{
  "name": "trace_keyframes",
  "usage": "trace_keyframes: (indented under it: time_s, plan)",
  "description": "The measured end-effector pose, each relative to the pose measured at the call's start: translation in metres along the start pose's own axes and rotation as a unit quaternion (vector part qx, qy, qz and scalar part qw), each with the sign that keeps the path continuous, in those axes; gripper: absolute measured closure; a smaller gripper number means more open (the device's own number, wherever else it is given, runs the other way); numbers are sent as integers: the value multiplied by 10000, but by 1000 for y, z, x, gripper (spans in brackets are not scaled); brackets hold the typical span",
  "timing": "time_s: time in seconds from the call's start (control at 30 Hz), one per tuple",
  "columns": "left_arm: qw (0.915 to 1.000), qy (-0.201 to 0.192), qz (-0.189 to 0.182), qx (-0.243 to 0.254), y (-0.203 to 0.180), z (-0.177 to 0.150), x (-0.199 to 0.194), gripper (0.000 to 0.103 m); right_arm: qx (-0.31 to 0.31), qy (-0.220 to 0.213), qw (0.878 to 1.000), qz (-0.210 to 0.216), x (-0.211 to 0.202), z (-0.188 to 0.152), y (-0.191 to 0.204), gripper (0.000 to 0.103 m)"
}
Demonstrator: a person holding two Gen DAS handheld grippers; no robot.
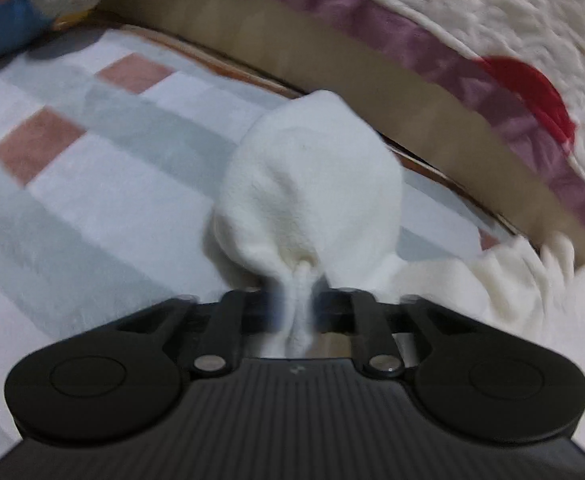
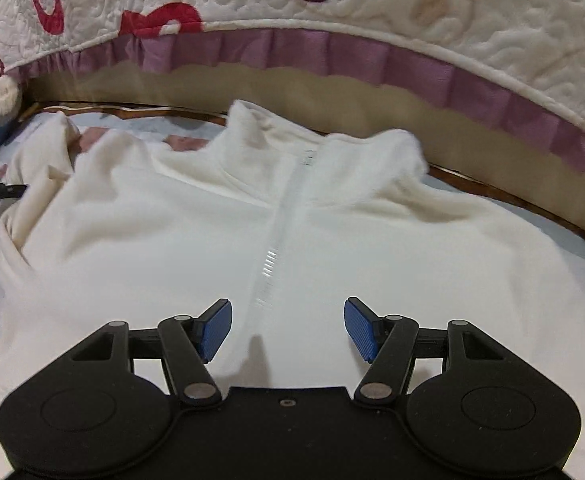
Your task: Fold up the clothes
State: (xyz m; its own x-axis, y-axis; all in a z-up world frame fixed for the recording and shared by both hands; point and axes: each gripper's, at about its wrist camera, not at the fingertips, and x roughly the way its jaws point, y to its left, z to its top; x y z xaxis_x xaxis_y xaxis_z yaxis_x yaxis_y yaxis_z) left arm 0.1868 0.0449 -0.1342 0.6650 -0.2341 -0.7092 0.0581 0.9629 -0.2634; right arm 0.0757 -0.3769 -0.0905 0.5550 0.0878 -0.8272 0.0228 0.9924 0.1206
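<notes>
Fleece jacket [image 2: 292, 216] lies spread just ahead of your wide-open right gripper [image 2: 288, 330], zipper [image 2: 276, 240] between its jaws. Your left gripper [image 1: 296, 304] pinches a sleeve end [image 1: 308, 184], likely ready to fold it inward.

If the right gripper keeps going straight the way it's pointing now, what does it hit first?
Most likely the white fleece zip-front jacket spread flat on the bed. The open right gripper points down at its front, about over the zipper, with nothing else in between. How far off the fabric lies is unclear.
</notes>
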Motion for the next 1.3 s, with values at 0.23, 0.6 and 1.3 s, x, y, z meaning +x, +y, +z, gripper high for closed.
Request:
trace_keyframes:
  time_s: [0.23, 0.6, 1.3]
  plan:
    - [9840, -1175, 1181, -634, 7, -5, -117, 88, 920, -87, 9955, 223, 5, -36, -21, 36]
    - [9454, -744, 2003, -2461, 108, -35, -104, 86, 812, -23, 9965, 197, 9, -66, -10, 35]
    - [9833, -356, 417, -1734, 111, 5, -65, 84, -368, 292, 9985, 296, 3, -47, 39, 34]
